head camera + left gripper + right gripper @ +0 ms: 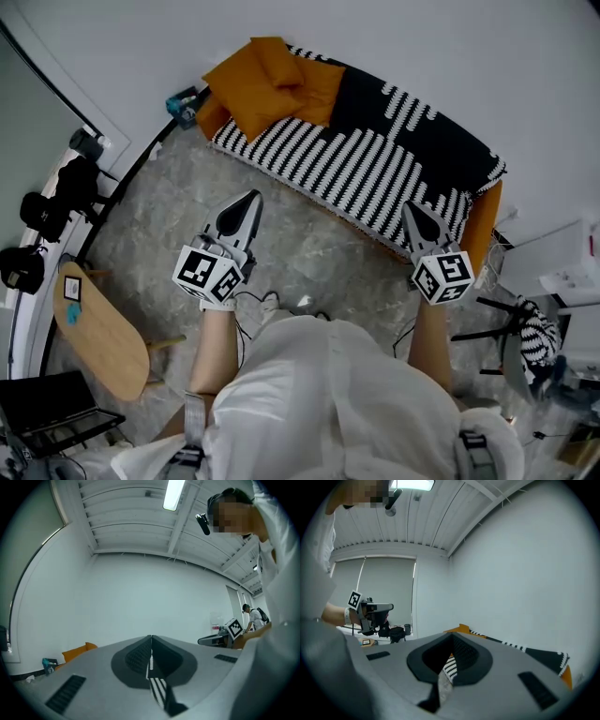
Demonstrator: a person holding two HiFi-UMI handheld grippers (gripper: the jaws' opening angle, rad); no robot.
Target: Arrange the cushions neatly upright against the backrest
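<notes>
Your left gripper (252,199) and right gripper (410,210) had fingers shut, empty; the orange cushions (267,84) lay ahead-left, nearest the left.

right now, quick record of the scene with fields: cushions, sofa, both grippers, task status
cushions: orange cushions lie heaped together at one end of the sofa, not standing in a row
sofa: sofa with a black-and-white striped cover, set against the white wall
left gripper: left gripper held over the floor short of the sofa, jaws shut, nothing between them
right gripper: right gripper near the sofa's front edge, jaws shut, nothing between them
other: wooden table off to the person's left
task status: cushions not yet arranged
</notes>
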